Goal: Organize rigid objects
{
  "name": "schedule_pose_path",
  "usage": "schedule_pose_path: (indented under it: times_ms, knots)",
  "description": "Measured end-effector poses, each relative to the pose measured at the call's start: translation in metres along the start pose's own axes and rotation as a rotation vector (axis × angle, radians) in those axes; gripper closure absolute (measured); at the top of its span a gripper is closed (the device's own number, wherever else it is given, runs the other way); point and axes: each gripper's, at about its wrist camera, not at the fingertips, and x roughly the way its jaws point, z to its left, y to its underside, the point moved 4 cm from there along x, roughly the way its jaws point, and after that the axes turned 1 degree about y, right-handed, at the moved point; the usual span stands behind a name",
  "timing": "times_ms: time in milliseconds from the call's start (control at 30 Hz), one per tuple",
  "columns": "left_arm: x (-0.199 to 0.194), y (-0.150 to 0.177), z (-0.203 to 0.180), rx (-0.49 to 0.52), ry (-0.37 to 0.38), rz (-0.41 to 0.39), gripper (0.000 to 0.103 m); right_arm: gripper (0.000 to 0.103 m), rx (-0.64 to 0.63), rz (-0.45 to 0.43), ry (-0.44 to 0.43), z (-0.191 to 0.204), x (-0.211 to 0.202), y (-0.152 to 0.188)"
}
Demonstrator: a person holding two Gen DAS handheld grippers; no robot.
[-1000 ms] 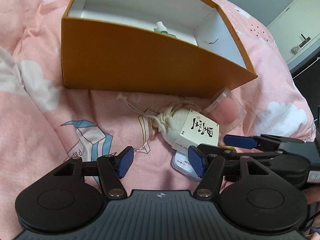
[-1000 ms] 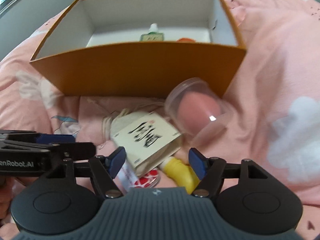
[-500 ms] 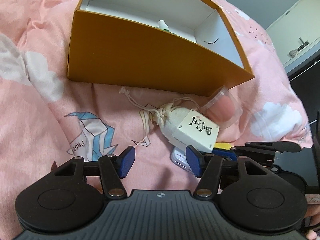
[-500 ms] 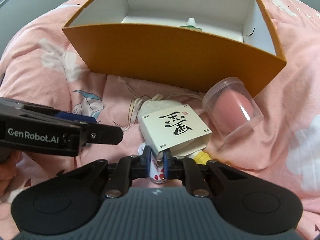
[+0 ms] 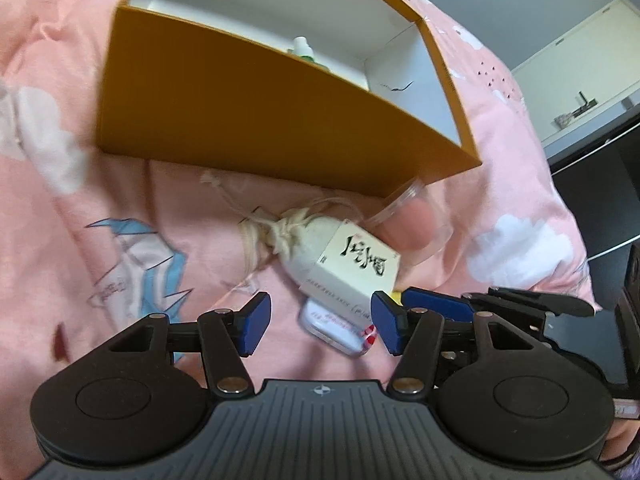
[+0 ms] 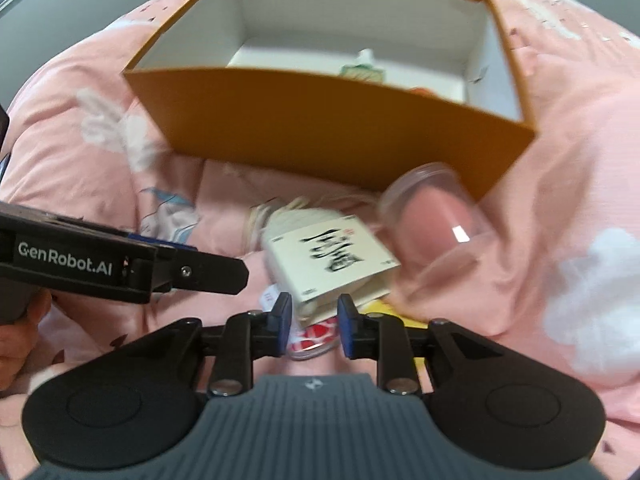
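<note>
cream box [image 6: 330,254] corner between right gripper [image 6: 314,324] fingers [image 6: 283,322]

Each claw has a black matte body with two round discs, a ribbed grey centre plate, silver screws and blue pads [image 5: 253,323] — the left claw [image 6: 120,264] carries white "GenRobot.AI" lettering. Bare skin [image 6: 16,344] shows beside it.
</note>
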Motion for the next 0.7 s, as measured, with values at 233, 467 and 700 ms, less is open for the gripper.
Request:
schedule_pose_path:
  times_ms: [233, 467, 700]
  knots:
    - [0.004, -0.016, 0.003, -0.045, -0.008, -0.063, 0.033, 0.073, 0.084, -0.01, -0.005, -0.021, -0.006, 0.0]
    - [0.017, -0.049, 0.007, -0.006, -0.078, -0.122, 0.065, 0.076, 0.167, 0.032, 0.104, -0.043, 0.002, -0.001]
    - [0.053, -0.051, 0.017, -0.037, -0.036, -0.014, 0.089, 0.094, 0.091, 0.061, 0.189, -0.034, 0.017, -0.005]
